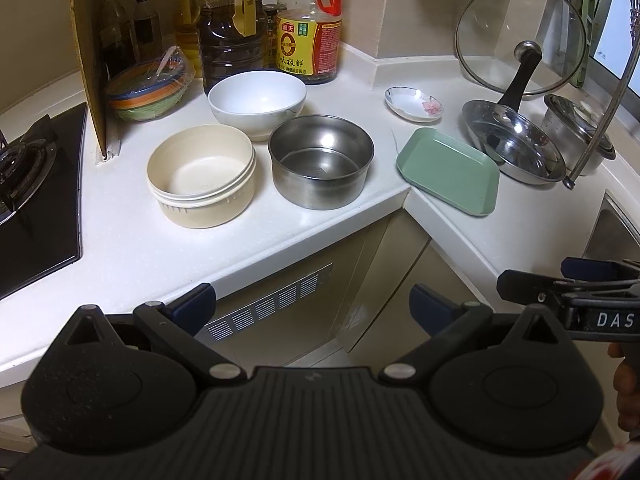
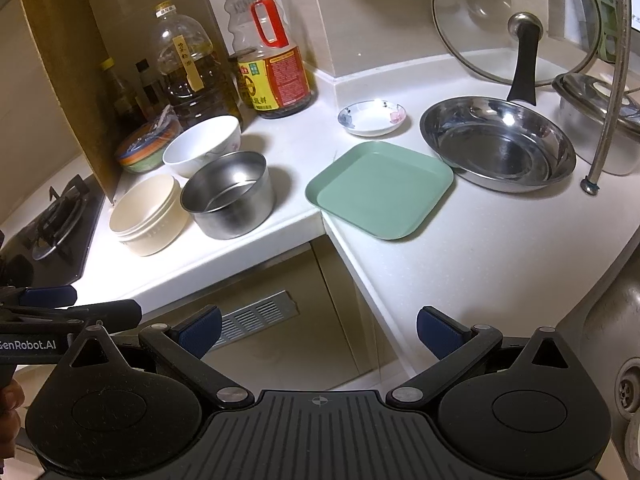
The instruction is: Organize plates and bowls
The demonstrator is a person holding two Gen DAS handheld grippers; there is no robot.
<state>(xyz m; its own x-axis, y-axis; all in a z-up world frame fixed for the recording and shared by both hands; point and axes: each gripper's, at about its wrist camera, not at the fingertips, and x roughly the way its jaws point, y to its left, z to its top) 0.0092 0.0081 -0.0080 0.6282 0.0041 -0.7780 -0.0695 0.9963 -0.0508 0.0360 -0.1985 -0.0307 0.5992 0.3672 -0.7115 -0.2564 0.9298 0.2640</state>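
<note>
On the white counter [image 1: 304, 224] stand a cream bowl [image 1: 202, 176] [image 2: 148, 214], a steel bowl [image 1: 321, 160] [image 2: 228, 194] and a white bowl [image 1: 257, 102] [image 2: 202, 146]. To their right lie a small flowered saucer [image 1: 414, 104] [image 2: 372, 118], a green square plate [image 1: 448, 170] [image 2: 380, 188] and a wide steel dish [image 1: 514, 142] [image 2: 498, 142]. My left gripper [image 1: 314, 306] is open, below the counter edge, nothing between its fingers. My right gripper [image 2: 320, 330] is open too, held over the counter's front edge before the green plate. Each gripper shows at the other view's edge.
Oil and sauce bottles [image 1: 308, 24] and a wrapped striped bowl [image 1: 148, 88] line the back wall. A glass lid [image 1: 520, 36] leans behind the steel dish; a lidded pot [image 1: 580, 128] stands right. A gas hob [image 1: 36, 200] is left, a sink [image 2: 612, 344] right.
</note>
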